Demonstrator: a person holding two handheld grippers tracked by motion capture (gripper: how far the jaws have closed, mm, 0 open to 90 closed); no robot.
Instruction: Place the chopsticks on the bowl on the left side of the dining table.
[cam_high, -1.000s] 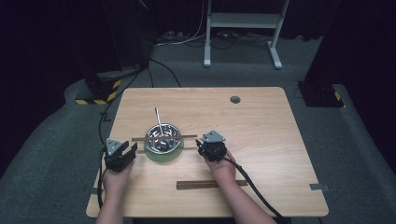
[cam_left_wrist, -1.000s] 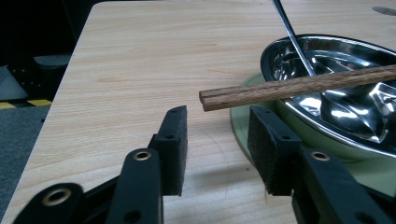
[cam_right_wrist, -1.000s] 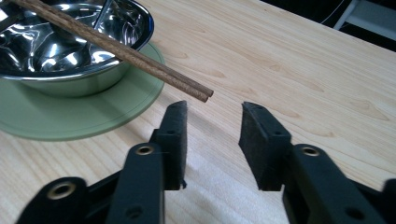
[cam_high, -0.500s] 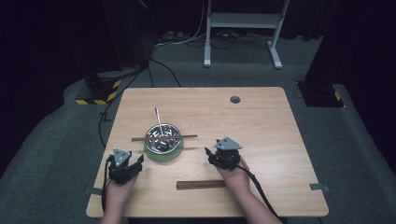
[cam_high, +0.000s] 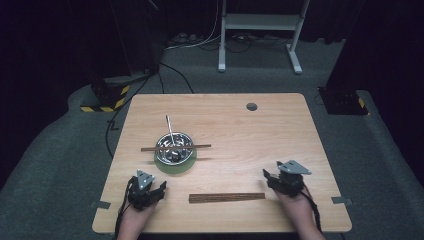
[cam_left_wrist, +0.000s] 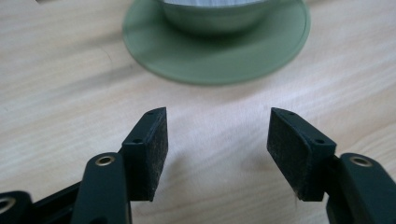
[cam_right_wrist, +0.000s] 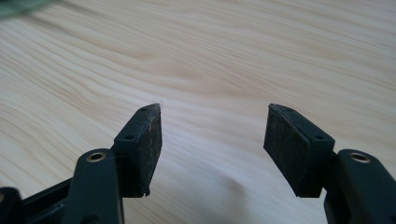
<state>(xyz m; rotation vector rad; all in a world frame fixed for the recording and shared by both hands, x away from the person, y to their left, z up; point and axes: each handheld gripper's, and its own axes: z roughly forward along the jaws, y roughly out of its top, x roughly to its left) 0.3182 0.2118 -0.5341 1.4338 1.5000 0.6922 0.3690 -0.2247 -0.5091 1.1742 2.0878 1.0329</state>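
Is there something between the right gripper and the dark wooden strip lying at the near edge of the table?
Nothing visible. Bare table lies between the right gripper and the wooden strip; its jaws stand open and empty.

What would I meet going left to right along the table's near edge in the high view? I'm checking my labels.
Left gripper → flat dark wooden strip → right gripper.

The table (cam_high: 280, 135) is light wood with fine grain lines, the bowl (cam_high: 174, 148) is shiny silver on a pale green saucer (cam_high: 175, 165), the chopsticks (cam_high: 176, 147) and the holder (cam_high: 227, 198) are dark brown, both grippers (cam_high: 149, 191) (cam_high: 278, 181) are black, and the floor (cam_high: 60, 150) is grey-green.
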